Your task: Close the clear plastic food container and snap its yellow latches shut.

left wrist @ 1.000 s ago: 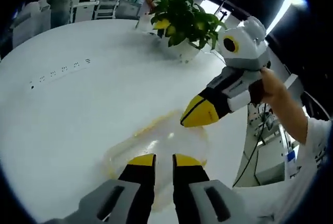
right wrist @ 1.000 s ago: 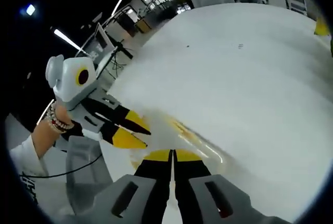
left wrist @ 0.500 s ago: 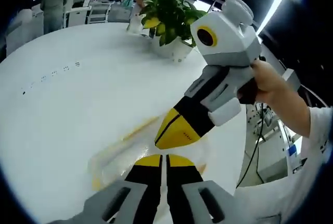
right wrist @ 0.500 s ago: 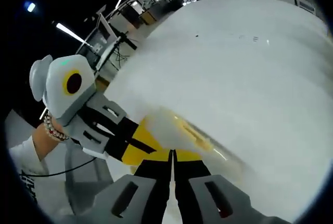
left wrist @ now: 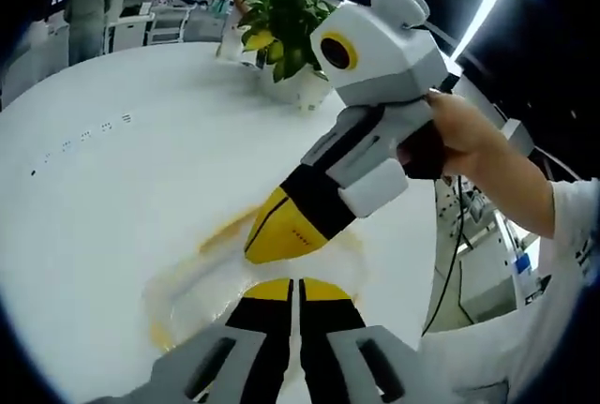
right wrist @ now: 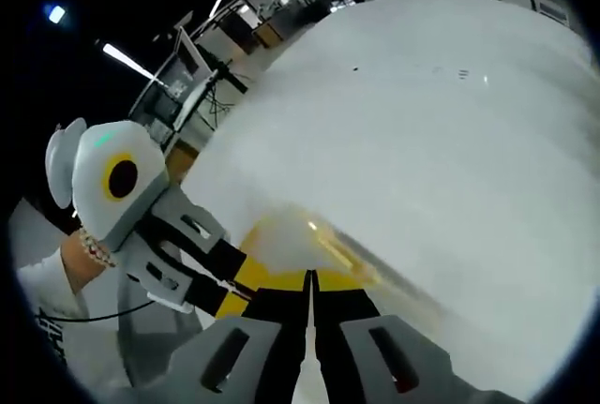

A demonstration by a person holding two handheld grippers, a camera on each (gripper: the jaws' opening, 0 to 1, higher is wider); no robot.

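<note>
The clear plastic container (left wrist: 202, 277) lies low on the white table (left wrist: 103, 179), with a yellow latch (left wrist: 223, 231) on its far edge. My left gripper (left wrist: 296, 285) is shut, its yellow tips over the container's near side. The right gripper (left wrist: 263, 246) reaches in from the right in a person's hand (left wrist: 461, 135), shut, its tip down on the lid just ahead of my left tips. In the right gripper view the right gripper (right wrist: 311, 278) is shut at the container (right wrist: 300, 235), beside a yellow latch (right wrist: 336, 248). The left gripper (right wrist: 236, 290) points in from the left there.
A potted green plant (left wrist: 281, 12) stands at the table's far side. A person (left wrist: 89, 1) stands by shelves beyond the table. Desks and cables (right wrist: 202, 85) lie past the table edge. The white table (right wrist: 422, 123) stretches wide beyond the container.
My left jaws have come together from a small gap. The right gripper has swung in over the container, down to the lid right by my left tips.
</note>
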